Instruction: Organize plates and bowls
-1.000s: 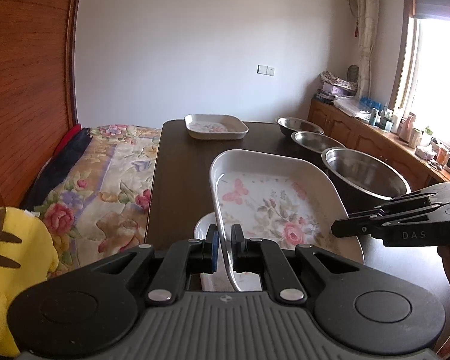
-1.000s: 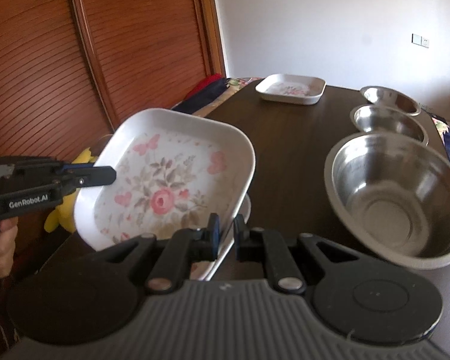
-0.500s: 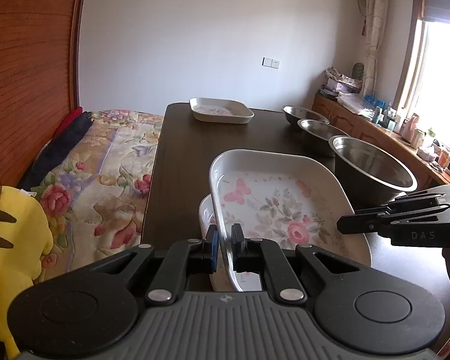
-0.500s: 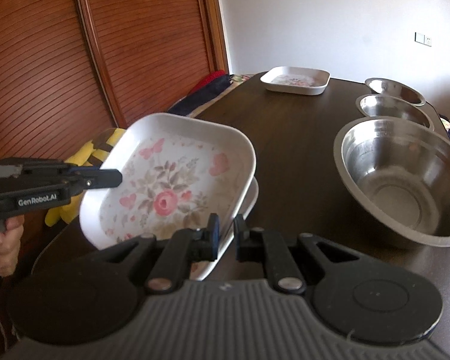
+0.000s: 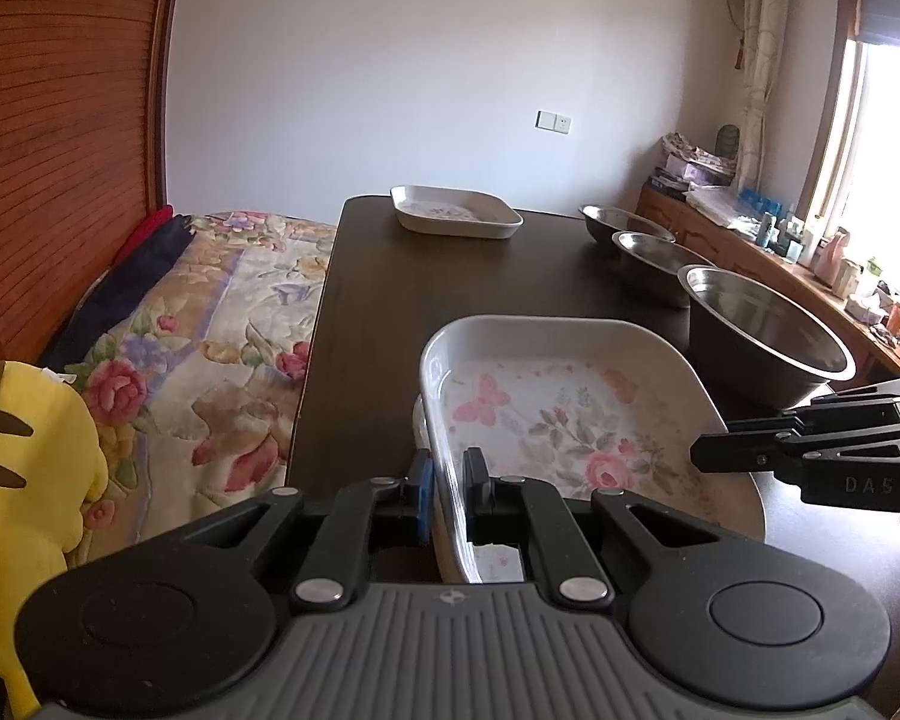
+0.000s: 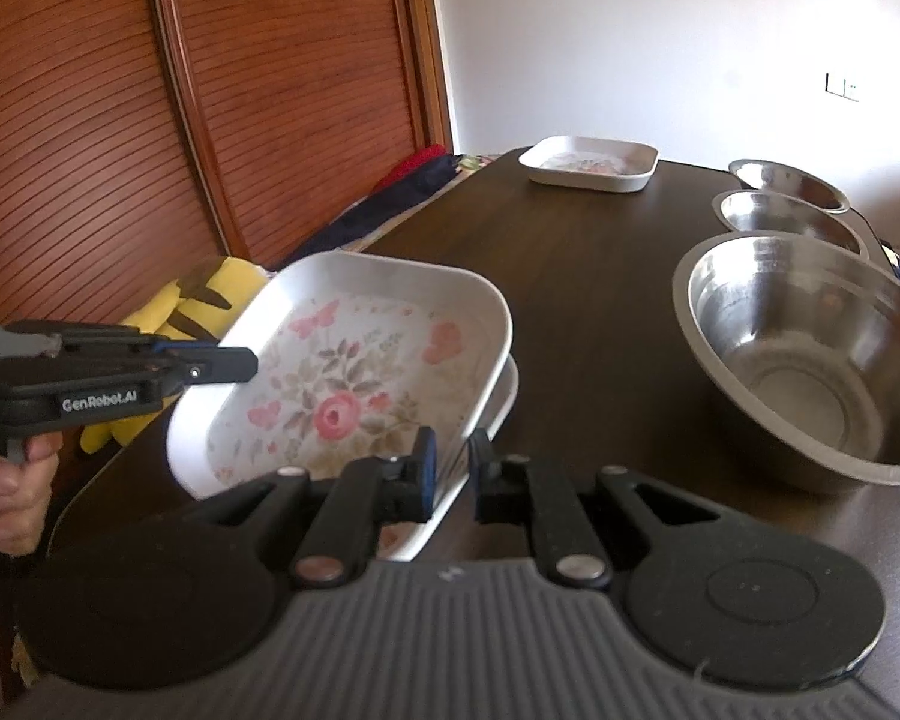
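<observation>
A white floral plate (image 5: 570, 420) is held level between both grippers, just above a second white plate (image 5: 419, 420) on the dark table (image 5: 450, 276). My left gripper (image 5: 448, 480) is shut on its left rim. My right gripper (image 6: 450, 468) is shut on its right rim, and the floral plate (image 6: 354, 384) fills that view's centre. A third floral plate (image 5: 453, 213) lies at the table's far end. A large steel bowl (image 6: 810, 360) and two smaller steel bowls (image 6: 792, 219) (image 6: 786, 183) line the right side.
A bed with a floral cover (image 5: 210, 324) runs along the table's left edge. A yellow plush toy (image 5: 24, 480) sits near the front left. Wooden slatted doors (image 6: 210, 90) stand behind. A cluttered sideboard (image 5: 810, 252) lies under the window.
Both grippers have lowered the floral plate and brought it closer to level over the plate beneath. Their grip is unchanged.
</observation>
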`<state>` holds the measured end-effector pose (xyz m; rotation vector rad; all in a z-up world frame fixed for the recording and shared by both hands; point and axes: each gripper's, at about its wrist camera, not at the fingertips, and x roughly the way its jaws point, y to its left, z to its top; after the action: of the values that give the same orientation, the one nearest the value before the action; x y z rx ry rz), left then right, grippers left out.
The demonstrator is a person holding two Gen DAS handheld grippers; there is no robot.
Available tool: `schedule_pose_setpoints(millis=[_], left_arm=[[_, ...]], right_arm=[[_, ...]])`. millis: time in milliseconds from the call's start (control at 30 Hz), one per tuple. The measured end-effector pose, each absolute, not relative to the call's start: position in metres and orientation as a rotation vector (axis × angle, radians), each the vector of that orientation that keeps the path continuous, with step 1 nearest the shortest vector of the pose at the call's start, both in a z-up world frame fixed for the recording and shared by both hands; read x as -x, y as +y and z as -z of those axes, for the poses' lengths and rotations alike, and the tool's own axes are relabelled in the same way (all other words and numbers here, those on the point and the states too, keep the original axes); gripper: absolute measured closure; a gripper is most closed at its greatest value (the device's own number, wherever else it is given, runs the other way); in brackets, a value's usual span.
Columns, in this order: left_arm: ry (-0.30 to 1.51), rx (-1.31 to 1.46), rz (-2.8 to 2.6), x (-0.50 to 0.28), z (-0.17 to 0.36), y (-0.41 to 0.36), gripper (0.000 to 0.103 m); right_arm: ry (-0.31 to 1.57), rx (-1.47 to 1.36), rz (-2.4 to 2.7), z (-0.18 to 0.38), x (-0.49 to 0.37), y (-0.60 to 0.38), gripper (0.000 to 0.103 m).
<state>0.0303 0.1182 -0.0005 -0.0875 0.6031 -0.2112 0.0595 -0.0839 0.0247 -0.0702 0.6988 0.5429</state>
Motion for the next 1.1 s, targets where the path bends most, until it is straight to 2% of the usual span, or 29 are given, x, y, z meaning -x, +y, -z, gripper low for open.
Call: schedule_pose_setpoints(millis=[300, 333, 367, 400, 467, 633, 800, 1100], left_arm=[[0.593, 0.093, 0.207, -0.034, 0.002, 0.120, 0.063], [0.588, 0.099, 0.209, -0.033, 0.001, 0.120, 0.063], [0.582, 0.102, 0.210, -0.032, 0.000, 0.119, 0.063], [0.573, 0.102, 0.214, -0.030, -0.001, 0.118, 0.063], [0.558, 0.103, 0.225, -0.027, -0.005, 0.116, 0.062], [0.500, 0.064, 0.227, -0.015, -0.016, 0.107, 0.046], [0.451, 0.027, 0.238, -0.004, -0.026, 0.096, 0.039], [0.386, -0.013, 0.234, 0.007, -0.037, 0.085, 0.014]], right_arm=[[0.677, 0.076, -0.517, -0.023, -0.058, -0.081, 0.087], [0.676, 0.076, -0.514, -0.023, -0.058, -0.081, 0.085], [0.672, 0.071, -0.515, -0.022, -0.058, -0.081, 0.074], [0.666, 0.060, -0.520, -0.021, -0.057, -0.082, 0.069], [0.648, 0.055, -0.517, -0.021, -0.055, -0.082, 0.066], [0.588, 0.052, -0.510, -0.027, -0.047, -0.083, 0.066], [0.536, 0.034, -0.507, -0.038, -0.039, -0.087, 0.066], [0.477, 0.028, -0.491, -0.048, -0.030, -0.096, 0.066]])
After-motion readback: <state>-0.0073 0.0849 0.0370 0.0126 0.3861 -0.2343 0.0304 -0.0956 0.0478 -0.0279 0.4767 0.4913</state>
